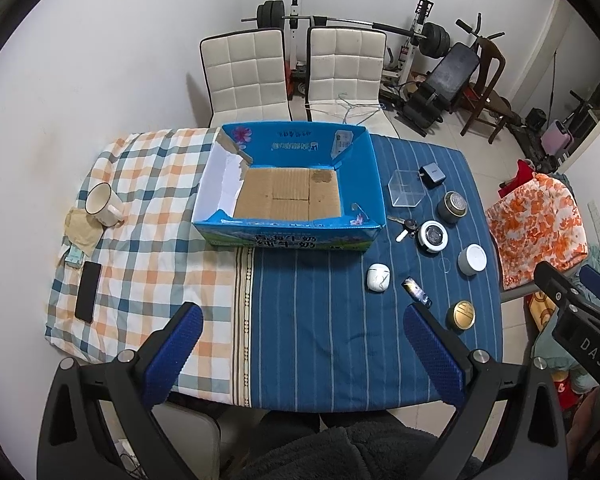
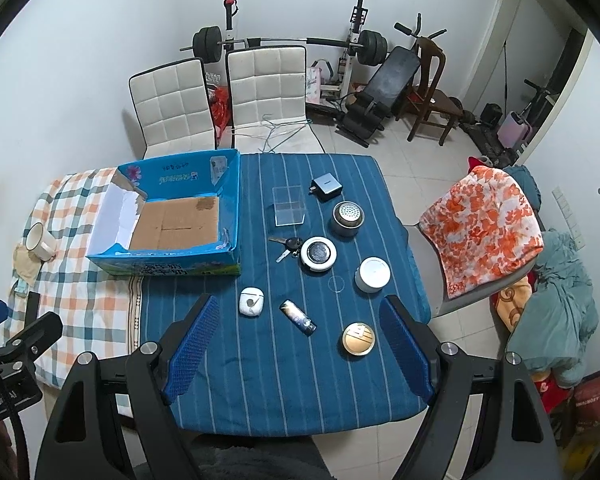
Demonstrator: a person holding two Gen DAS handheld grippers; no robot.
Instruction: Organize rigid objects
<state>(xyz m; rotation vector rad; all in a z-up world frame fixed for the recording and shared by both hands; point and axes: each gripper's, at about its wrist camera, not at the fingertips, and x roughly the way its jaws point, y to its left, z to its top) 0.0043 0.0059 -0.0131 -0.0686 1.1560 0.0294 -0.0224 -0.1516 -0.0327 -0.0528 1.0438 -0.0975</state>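
Observation:
An empty blue cardboard box (image 1: pixel 288 236) (image 2: pixel 164 266) stands open on the table. To its right on the blue striped cloth lie a clear plastic box (image 2: pixel 288 206), a grey charger (image 2: pixel 326 187), a metal-topped jar (image 2: pixel 347 218), keys (image 2: pixel 288 246), a round white-rimmed case (image 2: pixel 318 254), a white jar (image 2: pixel 373 274), a white earbud case (image 2: pixel 251 301), a small dark tube (image 2: pixel 298 317) and a gold-lidded tin (image 2: pixel 358 339). My left gripper (image 1: pixel 300 316) is open above the table's near edge. My right gripper (image 2: pixel 300 312) is open above the small objects.
A white mug (image 1: pixel 102 200) and a black phone (image 1: pixel 88 291) lie on the checked cloth at the left. Two white chairs (image 1: pixel 296 72) stand behind the table. A chair with an orange floral cloth (image 2: pixel 484 228) stands at the right. Gym gear lines the back wall.

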